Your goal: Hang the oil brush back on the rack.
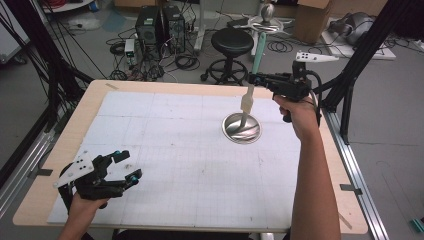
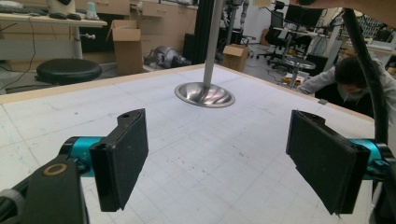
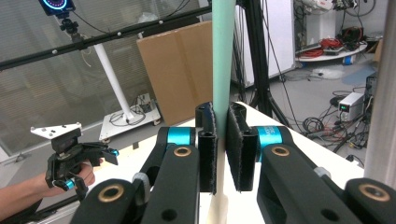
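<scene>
A spatula (image 1: 255, 62) with a teal handle and a cream blade stands nearly upright, its blade tip inside a shallow steel bowl (image 1: 242, 128) at the right middle of the white grid mat (image 1: 175, 165). My right gripper (image 1: 253, 78) is shut on the handle from the right, above the bowl. In the right gripper view the two pads clamp the teal handle (image 3: 223, 56) of my right gripper (image 3: 220, 144). My left gripper (image 1: 127, 166) rests low at the mat's front left, open and holding nothing. The left gripper view has the left gripper (image 2: 219, 158) facing the bowl (image 2: 204, 94) from a distance.
The wooden table (image 1: 95, 100) ends close behind the bowl. On the floor beyond it are a black stool (image 1: 231, 42), computer towers (image 1: 160, 25), cables and a cardboard box (image 1: 312, 17). Black frame posts (image 1: 350, 75) rise at the table's right.
</scene>
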`<state>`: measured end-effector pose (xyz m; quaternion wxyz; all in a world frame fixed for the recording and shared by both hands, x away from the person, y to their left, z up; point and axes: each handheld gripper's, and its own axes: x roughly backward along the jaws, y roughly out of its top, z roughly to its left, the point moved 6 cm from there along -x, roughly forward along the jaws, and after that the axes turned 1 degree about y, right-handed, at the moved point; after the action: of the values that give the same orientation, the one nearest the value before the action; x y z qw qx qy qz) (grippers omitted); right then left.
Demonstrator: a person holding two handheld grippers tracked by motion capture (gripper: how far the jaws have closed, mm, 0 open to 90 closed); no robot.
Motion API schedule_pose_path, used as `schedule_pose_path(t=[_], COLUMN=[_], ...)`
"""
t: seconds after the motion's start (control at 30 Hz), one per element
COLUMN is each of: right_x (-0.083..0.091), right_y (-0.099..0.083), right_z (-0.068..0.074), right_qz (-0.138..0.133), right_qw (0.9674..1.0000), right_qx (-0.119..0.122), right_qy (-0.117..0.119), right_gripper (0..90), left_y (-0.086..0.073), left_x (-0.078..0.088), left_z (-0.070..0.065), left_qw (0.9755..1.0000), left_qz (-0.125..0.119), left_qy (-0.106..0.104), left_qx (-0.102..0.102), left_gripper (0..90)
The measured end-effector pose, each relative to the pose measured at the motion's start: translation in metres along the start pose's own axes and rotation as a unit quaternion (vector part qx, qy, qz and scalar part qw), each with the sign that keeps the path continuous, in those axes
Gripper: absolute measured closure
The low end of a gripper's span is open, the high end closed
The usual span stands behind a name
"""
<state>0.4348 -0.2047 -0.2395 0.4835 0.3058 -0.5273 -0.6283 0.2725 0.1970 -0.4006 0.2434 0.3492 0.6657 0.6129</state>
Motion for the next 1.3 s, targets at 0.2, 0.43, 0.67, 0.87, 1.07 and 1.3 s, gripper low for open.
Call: schedule_pose_path(t=[0.2, 0.43, 0.67, 0.87, 1.07, 1.3], right_x=[-0.001, 0.000, 0.001, 0.000, 0.008, 0.029], right_y=[0.000, -0.001, -0.001, -0.005, -0.015, -0.041], right_z=[-0.001, -0.005, -0.009, -0.010, -0.011, 0.002], right_qz=[-0.001, -0.002, -0.009, -0.007, 0.007, 0.028], right_qw=[1.0000, 1.0000, 0.9999, 0.9998, 0.9963, 0.9806], right_qx=[0.000, -0.007, -0.015, -0.013, -0.010, 0.029], right_qy=[0.006, 0.004, -0.001, -0.016, -0.085, -0.192], right_gripper=[83.4, 83.3, 83.7, 80.7, 46.7, 27.4], left_y=[0.000, 0.000, -0.001, -0.002, -0.002, -0.005], left_x=[0.001, 0.001, 0.001, 0.001, 0.000, -0.001], left_z=[0.001, 0.001, 0.002, 0.002, 0.002, 0.006], left_qw=[1.0000, 1.0000, 1.0000, 1.0000, 1.0000, 0.9999], left_qz=[-0.001, -0.001, 0.001, 0.003, 0.001, 0.004], left_qy=[0.001, 0.001, 0.002, 0.002, 0.001, 0.005], left_qx=[0.002, 0.002, 0.003, 0.001, 0.004, 0.010], left_gripper=[21.3, 21.3, 21.3, 21.3, 21.3, 21.3])
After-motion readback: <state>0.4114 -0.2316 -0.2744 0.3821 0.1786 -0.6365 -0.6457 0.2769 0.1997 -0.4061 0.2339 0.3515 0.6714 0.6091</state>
